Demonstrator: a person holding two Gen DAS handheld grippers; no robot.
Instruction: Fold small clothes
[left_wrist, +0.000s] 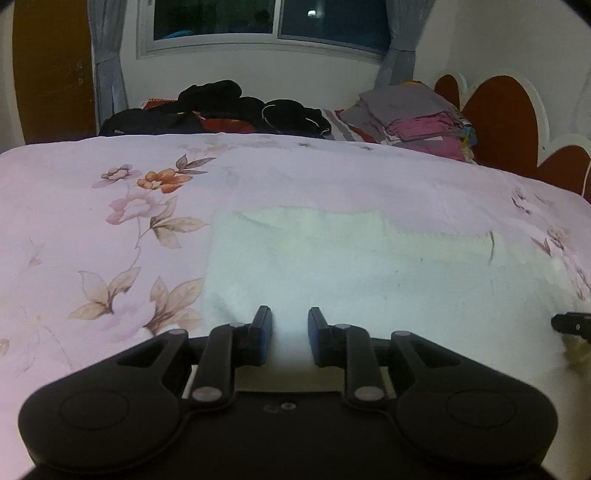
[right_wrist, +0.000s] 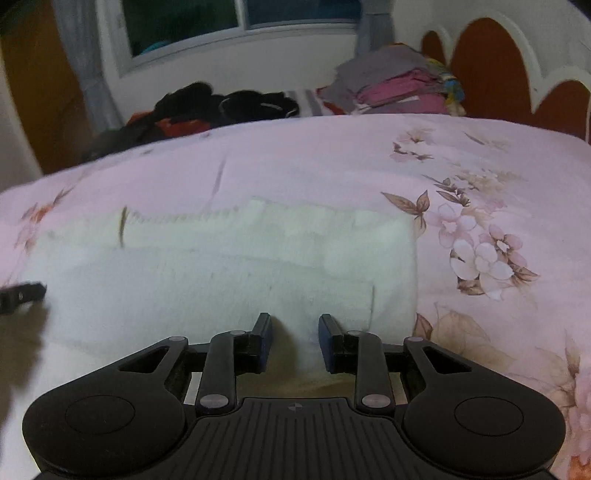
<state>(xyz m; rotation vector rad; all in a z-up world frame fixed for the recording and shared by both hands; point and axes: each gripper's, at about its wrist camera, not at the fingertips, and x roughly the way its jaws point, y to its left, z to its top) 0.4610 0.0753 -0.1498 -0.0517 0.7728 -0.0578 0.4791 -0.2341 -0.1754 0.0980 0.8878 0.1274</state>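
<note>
The left gripper (left_wrist: 290, 332) is closest in its own view, low over the near edge of a small white cloth (left_wrist: 332, 266). Its two fingers stand a little apart. White cloth shows in the gap between them, but the pads do not look pressed on it, so it seems to hold nothing. The right gripper (right_wrist: 295, 339) looks much the same in its view: fingers a little apart, the near edge of the cloth between them, nothing pinched.

The white cloth lies flat on the bed (left_wrist: 92, 221), spread wide from side to side. It looks like one layer is already laid over another, because a paler band runs across its far part. That would mean one fold is likely done. The two grippers sit at the near edge, one toward each end, probably so both ends can be moved together and the edge stays straight.

The bed has a pink cover with flowers (right_wrist: 476, 254) printed on it. The cloth rests in the middle of that cover, away from the flowers.

Farther back lies a heap of dark clothes (left_wrist: 229, 107), not folded. Beside it is a neat stack of folded clothes (left_wrist: 417, 118), grey and pink. Behind them are a window (left_wrist: 266, 18) and a red headboard (left_wrist: 498, 118).
</note>
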